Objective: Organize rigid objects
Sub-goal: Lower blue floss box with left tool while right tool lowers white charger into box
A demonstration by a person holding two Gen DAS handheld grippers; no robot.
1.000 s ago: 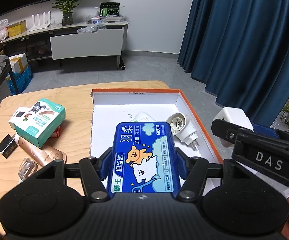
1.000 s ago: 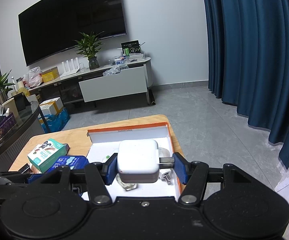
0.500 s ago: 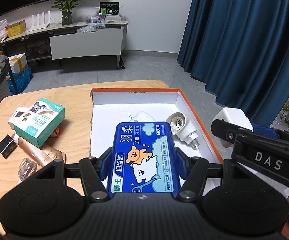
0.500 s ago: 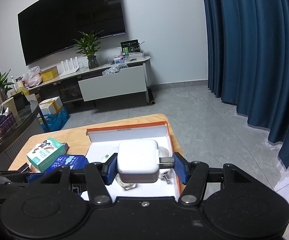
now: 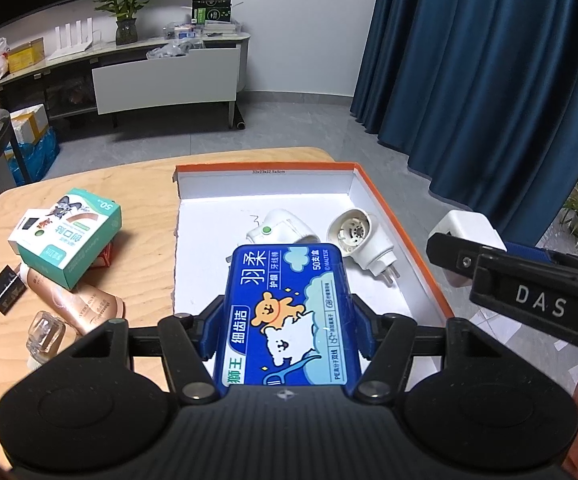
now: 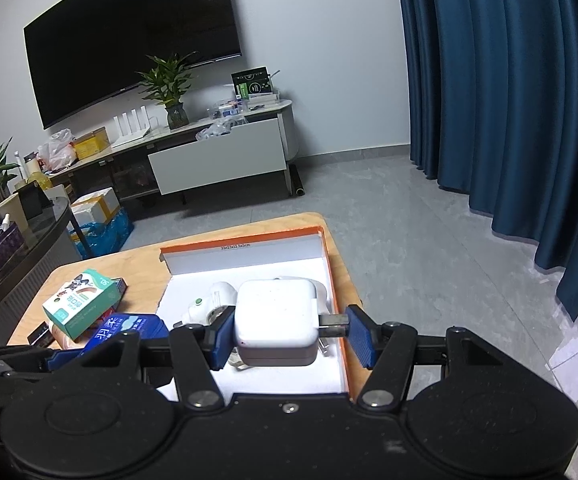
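The left gripper had its jaws clamped on the long sides of a blue floss-pick case, held over the near part of the orange-rimmed white box on the wooden table. The right gripper gripped a white power adapter, one pad on its left face and the other on its metal prongs, above the box's near right corner.

Two white plug-in devices already lay in the far half of the box. To the left on the table sat a teal bandage box, a rose-gold tube, a small clear bottle and a small black box.

The adapter looked the riskier hold: a pad bearing on narrow prongs could let it pivot or slip out, and it hung close to the orange rim, so it might fall outside. The two grippers also stood close together; lowering both at once could knock them together or set the case down on the devices already inside.
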